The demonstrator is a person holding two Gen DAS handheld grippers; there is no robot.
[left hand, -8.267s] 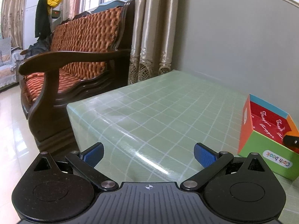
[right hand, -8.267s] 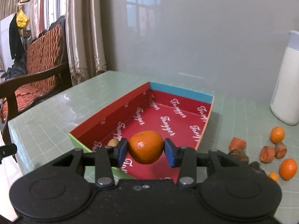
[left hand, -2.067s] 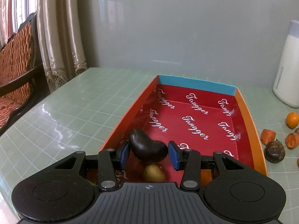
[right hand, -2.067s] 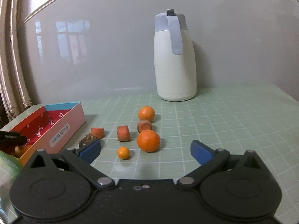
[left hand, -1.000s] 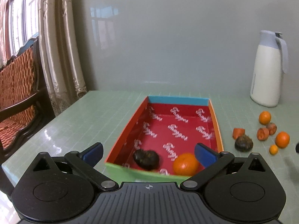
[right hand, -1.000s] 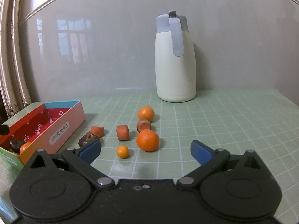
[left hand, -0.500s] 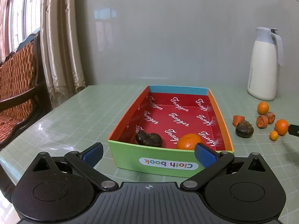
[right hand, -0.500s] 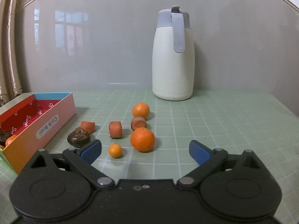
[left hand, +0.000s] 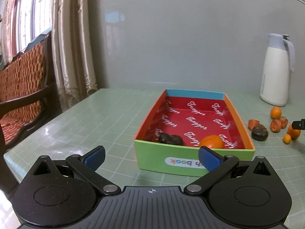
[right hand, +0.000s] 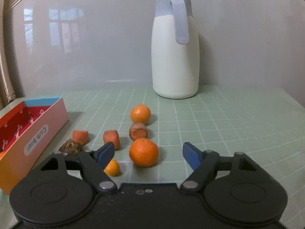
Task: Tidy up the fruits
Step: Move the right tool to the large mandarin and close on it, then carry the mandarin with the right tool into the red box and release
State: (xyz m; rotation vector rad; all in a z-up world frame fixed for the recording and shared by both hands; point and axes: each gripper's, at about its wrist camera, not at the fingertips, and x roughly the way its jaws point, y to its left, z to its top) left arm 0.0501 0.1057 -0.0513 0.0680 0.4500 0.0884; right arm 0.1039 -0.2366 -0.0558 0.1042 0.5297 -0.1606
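Jaws on both grippers stood wide apart and held nothing. Left gripper (left hand: 151, 157) hovered over the green gridded bench (left hand: 99, 122), just short of the near green wall of the cardboard box (left hand: 194, 160), which carried a "Cloth book" label partly hidden by the right-hand blue pad. Inside the box, on the red printed floor near that wall, lay a dark wrinkled fruit (left hand: 170, 139) and, apart to its right, a mandarin (left hand: 211, 142). Right gripper (right hand: 148, 154) was low over the bench with the loose fruit ahead of it. A large mandarin (right hand: 144, 152) sat between the spread jaws, touching neither pad. A small kumquat-sized orange fruit (right hand: 112, 168) lay just beside the left-hand pad (right hand: 105, 153); contact could not be judged. Further out were two orange cut pieces (right hand: 111, 138) (right hand: 80, 136), a brownish round piece with an orange cut face (right hand: 138, 131), and a second mandarin (right hand: 140, 114) just behind that. A dark wrinkled fruit on the bench (right hand: 70, 148) lay near the pink side of the box (right hand: 38, 135), partly hidden by the gripper body. A white thermos jug with a grey lid and handle (right hand: 175, 57) stood upright at the back against the grey wall. From the left wrist view, a wooden bench seat with orange quilted cushions (left hand: 21, 87) and curtains (left hand: 72, 47) were seen off the left side.
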